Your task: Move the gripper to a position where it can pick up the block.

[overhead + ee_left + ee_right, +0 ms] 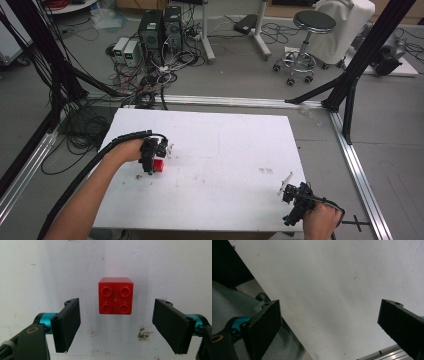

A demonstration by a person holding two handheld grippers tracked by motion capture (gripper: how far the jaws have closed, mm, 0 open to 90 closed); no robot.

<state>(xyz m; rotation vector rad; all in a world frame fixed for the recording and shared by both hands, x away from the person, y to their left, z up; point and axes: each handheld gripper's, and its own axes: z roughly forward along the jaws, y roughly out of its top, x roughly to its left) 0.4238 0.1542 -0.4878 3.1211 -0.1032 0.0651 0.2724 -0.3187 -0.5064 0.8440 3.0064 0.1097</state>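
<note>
The red four-stud brick [115, 295] rests on the white table [225, 145], stud side up, in the left half of the tabletop as seen in the high view. The left gripper [116, 325] hangs directly over it, pointing down. In the left gripper view the brick lies between the two black jaws and slightly ahead of their tips, roughly centred in the gap, with clear space on both sides. The jaws stand wide apart and hold nothing; neither pad touches the brick.

The brick is square in plan, two studs by two, so it has no distinct long axis. Its side faces run nearly parallel to the jaw pads, with little or no visible skew. Judged from this alignment, the coming move is a short advance and descent followed by closure on the two opposite side faces.

The right gripper [295, 200] sits at the near right corner of the table, well apart from the brick, with its jaws also wide open and empty. The left hand [131, 150] is much the nearer of the two, so the pick falls to the left gripper
</note>
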